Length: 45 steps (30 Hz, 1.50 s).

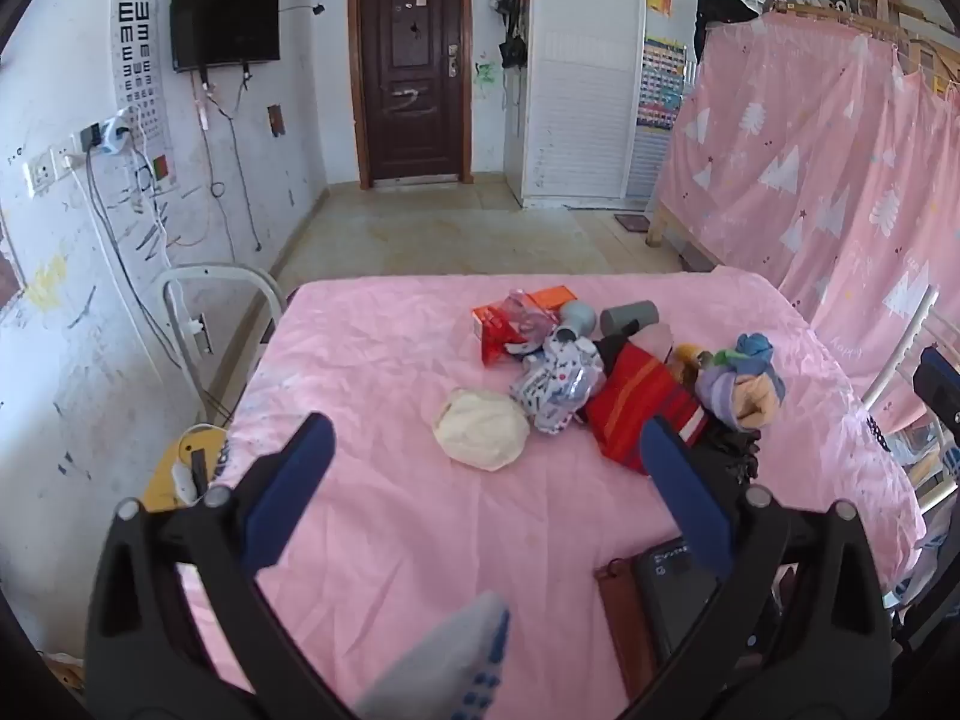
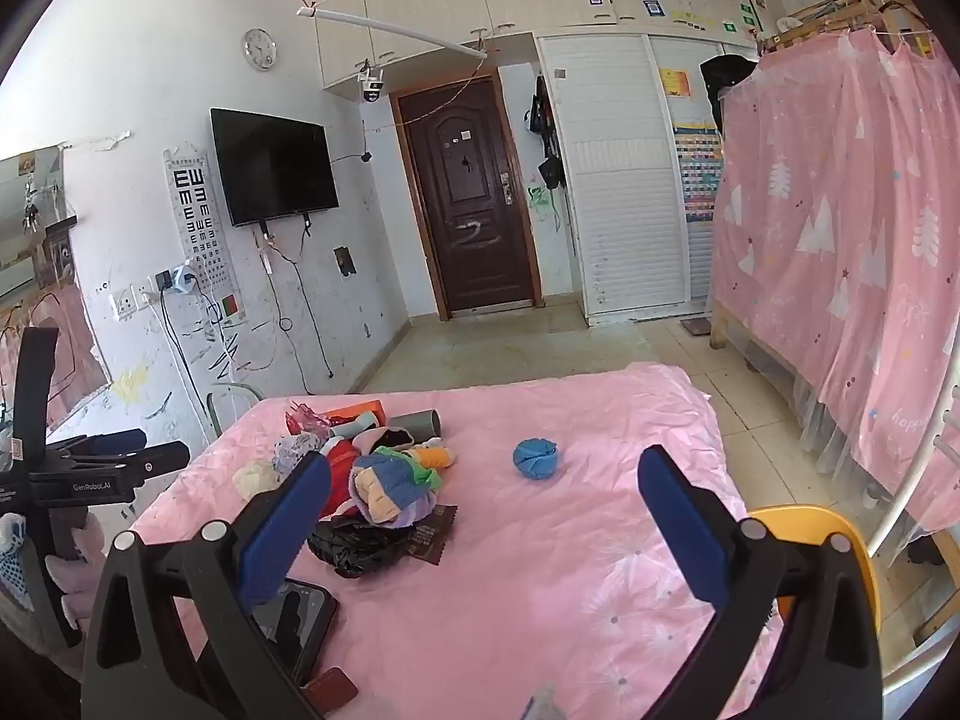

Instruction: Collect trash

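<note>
A pink-sheeted surface point(image 1: 390, 360) carries a pile. In it lie a red snack packet point(image 1: 495, 333), a crumpled printed wrapper point(image 1: 558, 387), a cream round bundle point(image 1: 480, 429), a red cloth point(image 1: 642, 402) and rolled socks point(image 1: 741, 387). My left gripper point(image 1: 486, 444) hangs open over the near sheet, just short of the cream bundle, with nothing between its fingers. My right gripper point(image 2: 483, 468) is open too and holds nothing. Ahead of it sit a black plastic bag point(image 2: 360, 543), a brown wrapper point(image 2: 435, 534) and a blue cloth ball point(image 2: 536, 459).
A phone point(image 1: 678, 588) and a brown wallet point(image 1: 624, 618) lie at the near edge. A grey dotted sock point(image 1: 444, 672) shows at the bottom. A grey cylinder point(image 1: 630, 317) stands behind the pile. Pink curtains point(image 1: 810, 150) hang on the right; a yellow chair point(image 2: 810, 519) stands beside the surface.
</note>
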### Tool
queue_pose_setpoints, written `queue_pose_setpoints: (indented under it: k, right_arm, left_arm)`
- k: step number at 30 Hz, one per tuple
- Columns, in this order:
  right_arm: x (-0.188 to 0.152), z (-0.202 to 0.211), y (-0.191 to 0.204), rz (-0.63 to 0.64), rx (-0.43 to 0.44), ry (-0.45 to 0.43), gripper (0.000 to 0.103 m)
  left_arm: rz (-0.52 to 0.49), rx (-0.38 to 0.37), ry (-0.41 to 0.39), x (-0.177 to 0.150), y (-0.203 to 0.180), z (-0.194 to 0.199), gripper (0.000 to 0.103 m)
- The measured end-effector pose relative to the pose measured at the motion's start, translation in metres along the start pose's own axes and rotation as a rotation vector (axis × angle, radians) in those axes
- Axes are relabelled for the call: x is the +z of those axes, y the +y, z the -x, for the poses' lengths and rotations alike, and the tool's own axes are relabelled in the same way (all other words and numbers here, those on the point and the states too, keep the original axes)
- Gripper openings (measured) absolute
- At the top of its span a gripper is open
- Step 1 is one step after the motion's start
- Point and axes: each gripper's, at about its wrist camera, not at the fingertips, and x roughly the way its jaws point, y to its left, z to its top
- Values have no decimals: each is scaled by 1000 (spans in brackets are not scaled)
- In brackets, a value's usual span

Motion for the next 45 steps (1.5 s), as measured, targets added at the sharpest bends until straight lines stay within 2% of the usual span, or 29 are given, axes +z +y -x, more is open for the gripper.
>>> queue_pose_setpoints:
  k: [45]
  right_arm:
    - [9, 14, -4, 6, 2, -33, 92]
  left_arm:
    - [-3, 17, -6, 5, -1, 6, 98]
